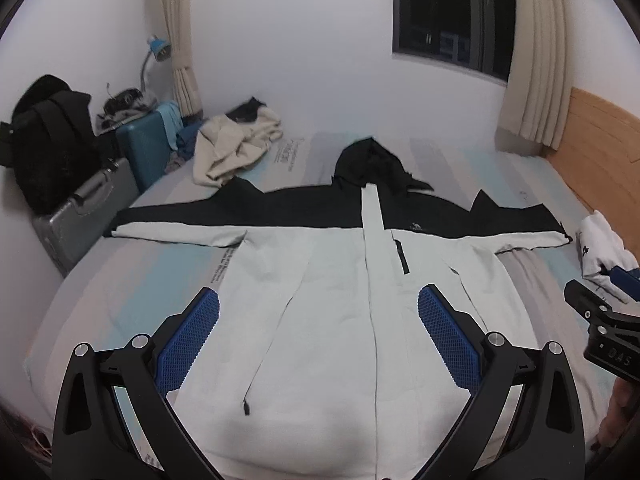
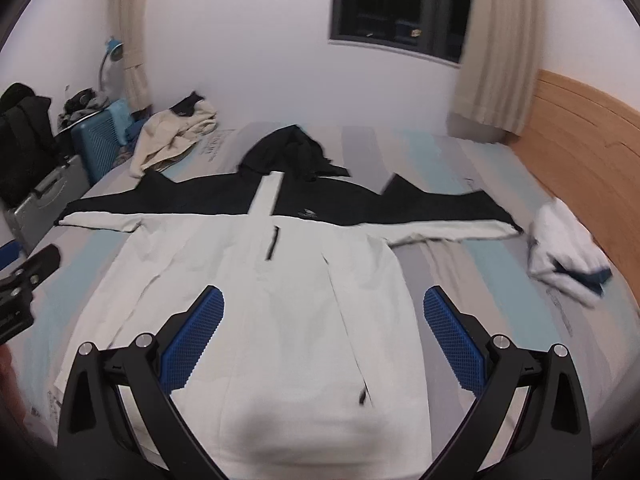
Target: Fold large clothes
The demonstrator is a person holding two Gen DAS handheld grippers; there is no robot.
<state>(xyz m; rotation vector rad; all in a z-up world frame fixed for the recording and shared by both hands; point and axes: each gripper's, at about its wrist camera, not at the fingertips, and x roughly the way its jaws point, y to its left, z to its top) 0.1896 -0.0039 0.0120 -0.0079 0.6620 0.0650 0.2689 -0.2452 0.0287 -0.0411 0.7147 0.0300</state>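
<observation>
A large hooded jacket (image 1: 332, 280), pale grey-white across the body and black over the shoulders, upper sleeves and hood, lies flat and face up on a bed with a striped grey, pale blue and pinkish sheet (image 1: 160, 268). Both sleeves are stretched straight out to the sides, the hood is crumpled at the far end, and a light front placket runs down the middle. A black pocket zip sits just beside the placket on the chest.

The left gripper (image 1: 318, 304), black with blue textured pads, hangs above the jacket's lower body with its jaws spread wide and nothing between them. The right gripper (image 2: 323, 304), of the same make, hangs likewise above the hem area, jaws wide apart and empty. Each gripper shows at the edge of the other's view.

A crumpled cream garment (image 1: 236, 144) lies at the far left corner of the bed, and a folded white garment (image 2: 560, 248) rests near the right sleeve's cuff, beside a wooden headboard (image 2: 592, 144). A teal suitcase (image 1: 144, 148) and a silver case (image 1: 84, 212) stand by the wall.
</observation>
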